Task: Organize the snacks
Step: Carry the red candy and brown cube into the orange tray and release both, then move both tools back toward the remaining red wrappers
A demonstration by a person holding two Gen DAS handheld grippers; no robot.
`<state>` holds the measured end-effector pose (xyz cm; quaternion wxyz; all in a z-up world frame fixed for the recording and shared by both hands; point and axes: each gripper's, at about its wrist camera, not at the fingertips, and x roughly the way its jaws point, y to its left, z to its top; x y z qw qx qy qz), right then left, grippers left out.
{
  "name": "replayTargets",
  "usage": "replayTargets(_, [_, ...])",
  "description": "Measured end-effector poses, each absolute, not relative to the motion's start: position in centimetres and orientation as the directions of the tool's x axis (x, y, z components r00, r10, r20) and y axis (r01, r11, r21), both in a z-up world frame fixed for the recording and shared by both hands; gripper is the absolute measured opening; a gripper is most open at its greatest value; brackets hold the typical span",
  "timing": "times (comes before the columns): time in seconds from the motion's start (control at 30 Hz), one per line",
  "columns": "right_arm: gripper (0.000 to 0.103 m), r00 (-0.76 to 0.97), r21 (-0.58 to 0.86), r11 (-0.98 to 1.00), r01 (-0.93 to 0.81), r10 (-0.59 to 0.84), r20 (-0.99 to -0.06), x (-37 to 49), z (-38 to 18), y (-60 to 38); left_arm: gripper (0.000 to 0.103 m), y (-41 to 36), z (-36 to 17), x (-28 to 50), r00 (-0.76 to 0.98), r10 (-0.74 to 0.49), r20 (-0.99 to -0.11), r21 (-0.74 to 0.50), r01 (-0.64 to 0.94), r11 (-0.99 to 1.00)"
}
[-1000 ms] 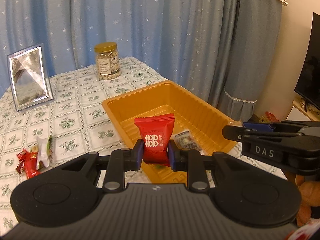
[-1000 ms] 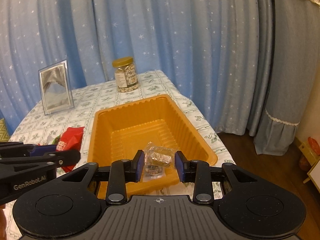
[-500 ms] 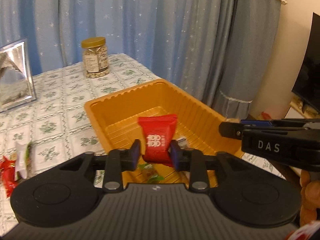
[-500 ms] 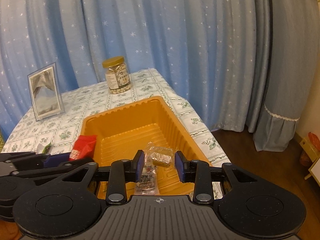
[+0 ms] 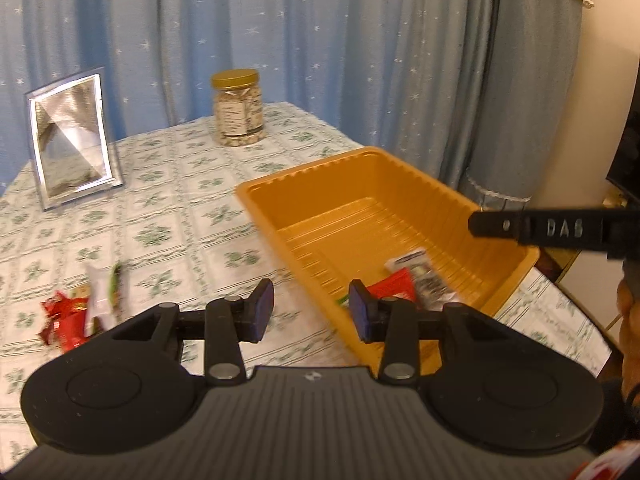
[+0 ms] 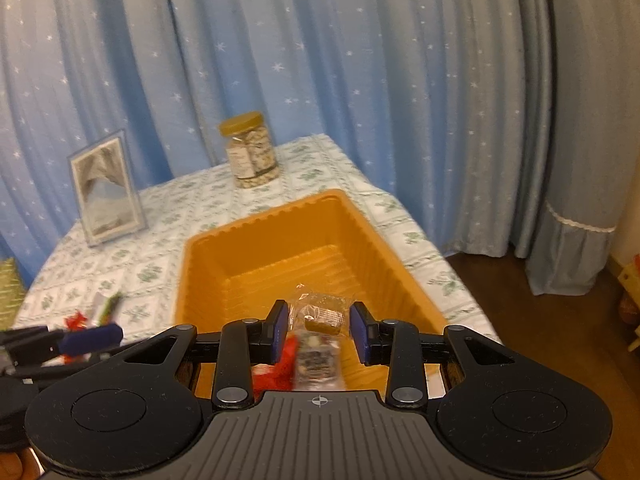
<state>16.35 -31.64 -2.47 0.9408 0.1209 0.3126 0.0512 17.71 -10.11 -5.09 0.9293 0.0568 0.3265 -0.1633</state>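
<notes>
Snacks [image 5: 70, 314] on cloth, L view only

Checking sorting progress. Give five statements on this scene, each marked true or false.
1. The left gripper holds the red packet. False: its jaws have just opened with nothing between them; the packet lies in the orange tray.
2. The right gripper grips a clear-wrapped sweet. True.
3. The jar has no lid. False: a gold lid is on.
4. The picture frame stands upright. True.
5. Some snacks lie on the tablecloth outside the tray. True.
</notes>
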Motion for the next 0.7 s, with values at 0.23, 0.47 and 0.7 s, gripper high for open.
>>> replayTargets(0.23, [0.071, 0.823, 0.316, 0.948, -0.044, 0.214, -0.526, 16.5, -1.9, -31.3, 0.037, -7.4, -5.1, 16.7, 0.744, -0.236, -0.625, -0.009, 0.295, 0.955])
replayTargets(0.47, [0.071, 0.817, 0.304, 0.953, -0.015, 0.187, -0.546, 15.2, -1.7, -30.9, 0.038, -5.3, -4.7, 15.2, 0.749, -0.226, -0.623, -0.007, 0.284, 0.959])
replayTargets(0.7, [0.071, 0.808, 0.294, 0.954, -0.051, 0.213, -0.55, 13.9, -1.4, -28.3, 0.043, -2.0, -3.9, 13.7, 0.763, -0.191, -0.617, -0.006, 0.238, 0.971])
